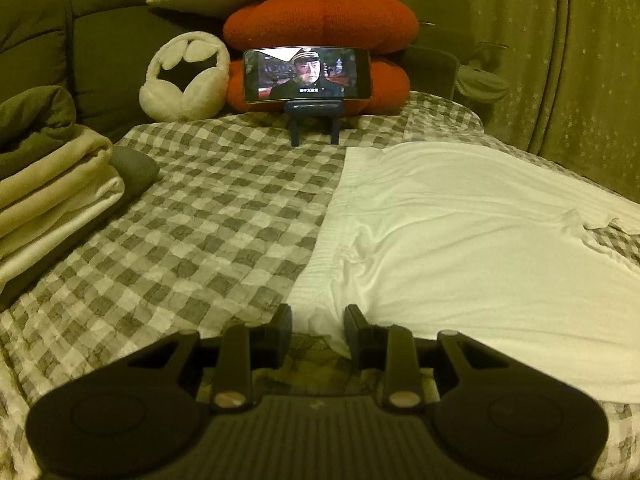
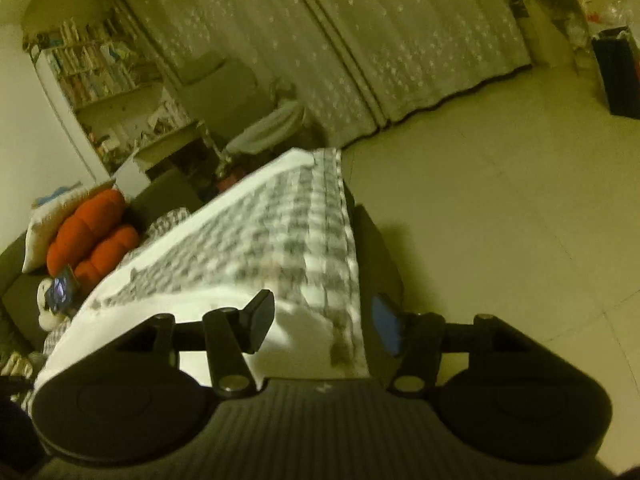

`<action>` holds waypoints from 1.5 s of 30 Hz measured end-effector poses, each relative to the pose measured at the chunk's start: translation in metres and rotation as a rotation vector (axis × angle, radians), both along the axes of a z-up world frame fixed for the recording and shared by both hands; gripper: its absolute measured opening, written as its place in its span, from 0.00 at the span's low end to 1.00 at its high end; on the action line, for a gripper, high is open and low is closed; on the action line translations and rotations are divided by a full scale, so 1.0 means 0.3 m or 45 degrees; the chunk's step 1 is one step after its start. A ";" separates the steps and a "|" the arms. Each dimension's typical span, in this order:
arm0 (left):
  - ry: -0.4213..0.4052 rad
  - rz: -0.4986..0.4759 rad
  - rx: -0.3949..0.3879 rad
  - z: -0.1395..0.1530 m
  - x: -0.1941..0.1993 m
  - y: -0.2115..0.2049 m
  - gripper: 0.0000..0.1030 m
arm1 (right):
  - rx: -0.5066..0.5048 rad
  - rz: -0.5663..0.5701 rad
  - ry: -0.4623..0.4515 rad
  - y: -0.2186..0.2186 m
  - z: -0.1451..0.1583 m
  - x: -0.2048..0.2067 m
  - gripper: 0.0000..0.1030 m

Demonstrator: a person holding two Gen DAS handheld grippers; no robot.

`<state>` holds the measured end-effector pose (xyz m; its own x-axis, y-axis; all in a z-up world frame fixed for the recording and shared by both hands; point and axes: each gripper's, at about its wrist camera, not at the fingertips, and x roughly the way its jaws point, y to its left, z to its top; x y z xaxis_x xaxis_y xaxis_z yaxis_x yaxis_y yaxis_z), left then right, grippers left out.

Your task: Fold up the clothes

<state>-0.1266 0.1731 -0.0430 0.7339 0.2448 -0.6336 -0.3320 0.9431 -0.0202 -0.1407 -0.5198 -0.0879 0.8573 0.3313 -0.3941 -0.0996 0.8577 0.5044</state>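
on the checked bedcover (image 1: 208,216), to the right of its middle, lies the white garment (image 1: 472,240) — spread out flat, its ribbed hem running up the left side, soft wrinkles fanning over the body and one corner rumpled at the far right edge.

the step in hand looks like the start of a fold: the cloth is laid out and the tongs are coming to its near edge. the left gripper (image 1: 318,332) hangs low over the near left corner of the garment, jaws parted a little with nothing pinched between them; whether the tips touch the cloth i cannot tell. the right gripper (image 2: 322,322) stands with its jaws wide apart and empty, out by the edge of the bed above the floor (image 2: 500,220) — the view is blurred there.

the next move probably calls for the left tongs to close on the hem corner and the right to find a matching hold on the near edge, so both can carry it over evenly. thin, limp cloth like this may slip or bunch, so a pinch that catches every layer matters.

a stack of folded laundry (image 1: 52,196) waits at the left.
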 end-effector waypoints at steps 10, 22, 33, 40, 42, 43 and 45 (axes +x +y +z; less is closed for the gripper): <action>0.011 0.036 0.017 0.003 0.007 -0.011 0.28 | 0.035 0.017 -0.006 0.030 -0.006 0.041 0.05; 0.006 0.051 0.030 -0.001 -0.002 -0.019 0.27 | -0.108 -0.124 0.014 0.052 0.015 0.052 0.02; -0.018 0.048 -0.039 0.043 -0.040 0.011 0.30 | -0.317 -0.120 0.012 0.165 0.060 0.033 0.11; -0.064 -0.065 -0.099 0.105 -0.055 -0.044 0.37 | -0.524 0.178 -0.097 0.282 0.171 0.064 0.47; -0.060 -0.120 -0.105 0.100 -0.040 -0.089 0.37 | -0.605 0.284 -0.103 0.331 0.182 0.096 0.47; -0.058 -0.141 -0.104 0.095 -0.031 -0.110 0.37 | -0.646 0.327 -0.106 0.354 0.186 0.111 0.47; -0.052 -0.183 -0.101 0.086 -0.015 -0.150 0.37 | -0.660 0.357 -0.079 0.364 0.185 0.144 0.47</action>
